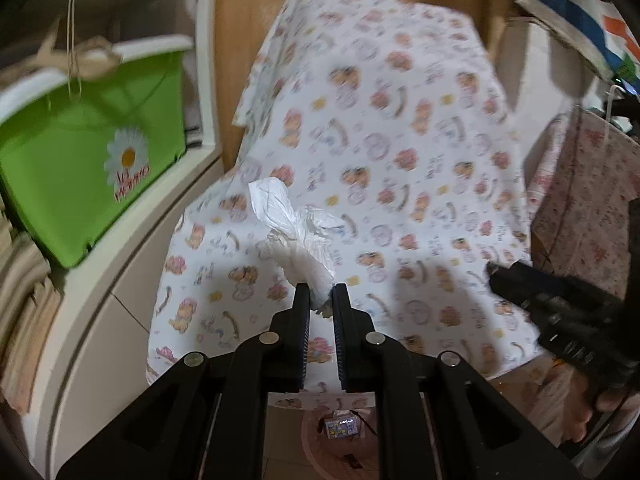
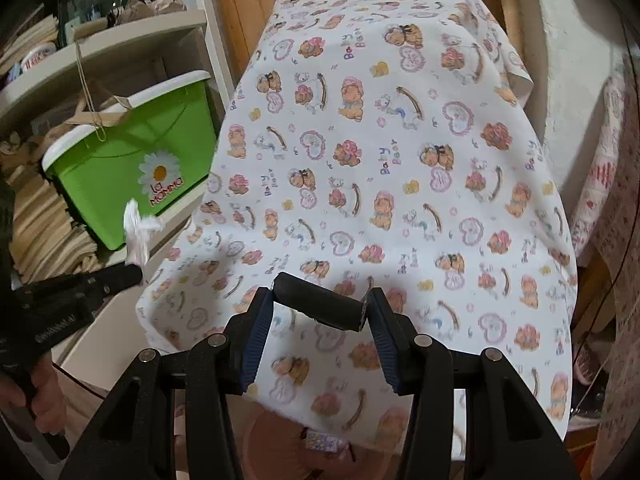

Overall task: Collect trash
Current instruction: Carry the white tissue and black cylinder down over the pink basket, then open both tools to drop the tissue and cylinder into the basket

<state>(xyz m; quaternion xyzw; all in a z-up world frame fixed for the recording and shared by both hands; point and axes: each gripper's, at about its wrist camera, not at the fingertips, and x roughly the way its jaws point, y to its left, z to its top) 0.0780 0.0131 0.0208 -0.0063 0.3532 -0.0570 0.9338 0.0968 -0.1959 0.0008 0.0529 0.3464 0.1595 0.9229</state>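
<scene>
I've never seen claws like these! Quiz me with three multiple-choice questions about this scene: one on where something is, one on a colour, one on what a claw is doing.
1. Where is the green bin?
A. on the shelf left of the covered table
B. on the bear-print cloth
C. on the floor under the table

2. What colour is the crumpled tissue?
A. blue
B. white
C. yellow

3. What is the right claw doing?
A. hanging open and empty
B. gripping the cloth
C. gripping a black cylinder

Answers:
1. A: the bin sits in the white shelving beside the bear-print cloth.
2. B: the tissue pinched in the left claw is plainly white.
3. C: a black cylinder spans the gap between the right claw's two fingers.
</scene>
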